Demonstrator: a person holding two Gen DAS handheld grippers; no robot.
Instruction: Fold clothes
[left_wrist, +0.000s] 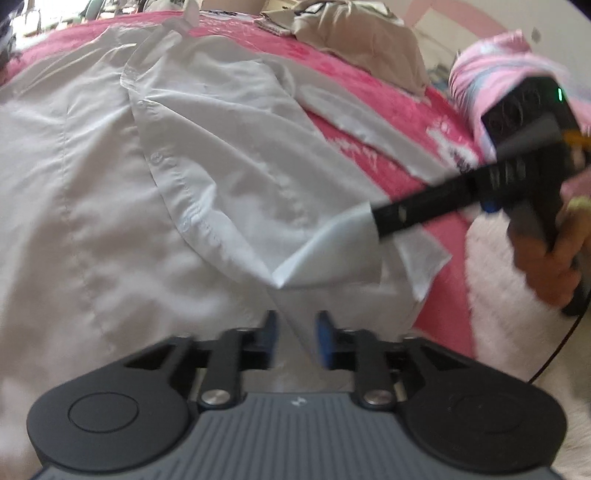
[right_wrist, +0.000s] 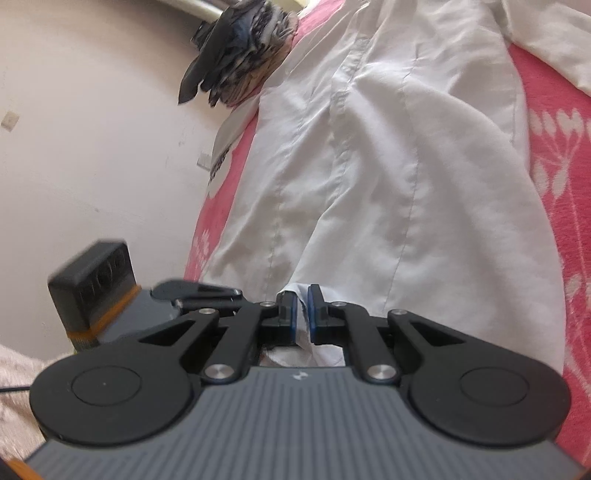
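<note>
The white shirt (left_wrist: 229, 155) lies spread on the pink bed cover (left_wrist: 388, 110), mostly ahead of both tools, and is not yet folded; only one corner at the hem is lifted. The right tool (right_wrist: 302, 310) is pressed together and pinches this hem edge. The left tool (left_wrist: 295, 332) has its jaws partly spread with cloth between them; whether they already press it I cannot tell. I judge the first fold is only beginning, so nearly all folding remains.
</note>
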